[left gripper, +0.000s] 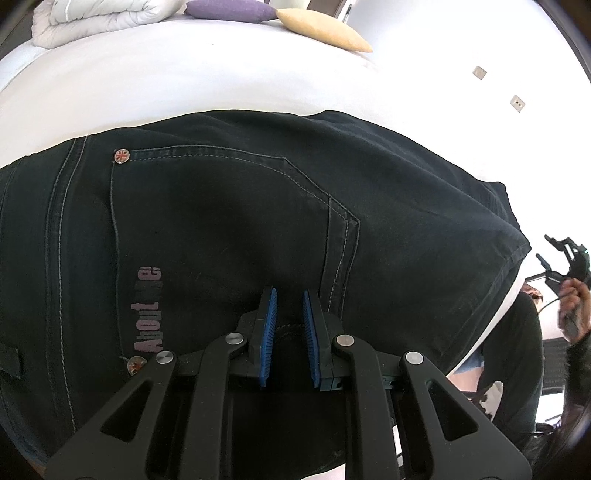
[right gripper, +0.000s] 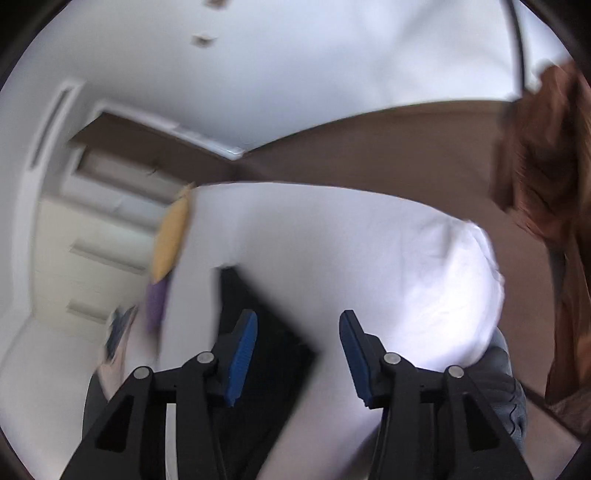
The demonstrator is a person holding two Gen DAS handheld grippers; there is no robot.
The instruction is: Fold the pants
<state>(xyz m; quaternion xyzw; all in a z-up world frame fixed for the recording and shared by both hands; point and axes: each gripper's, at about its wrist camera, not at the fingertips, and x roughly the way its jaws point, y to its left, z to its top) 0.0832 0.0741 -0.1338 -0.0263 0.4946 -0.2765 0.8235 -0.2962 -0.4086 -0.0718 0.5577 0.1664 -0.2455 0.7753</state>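
Black pants [left gripper: 229,229] lie folded on a white bed [left gripper: 184,85], back pocket up, with "About Me" printed beside the pocket. My left gripper [left gripper: 289,295] hovers close over the pocket area, its blue pads a small gap apart and nothing between them. My right gripper [right gripper: 298,321] is open and empty, held up off the bed; the view is blurred. The pants show there as a dark slab [right gripper: 266,325] below the left finger. The right gripper also shows at the far right of the left wrist view [left gripper: 561,258].
A folded grey duvet [left gripper: 92,18], a purple cushion [left gripper: 229,10] and a yellow cushion [left gripper: 325,31] lie at the head of the bed. White drawers [right gripper: 99,236] stand beside the bed. Brown floor [right gripper: 388,147] lies beyond.
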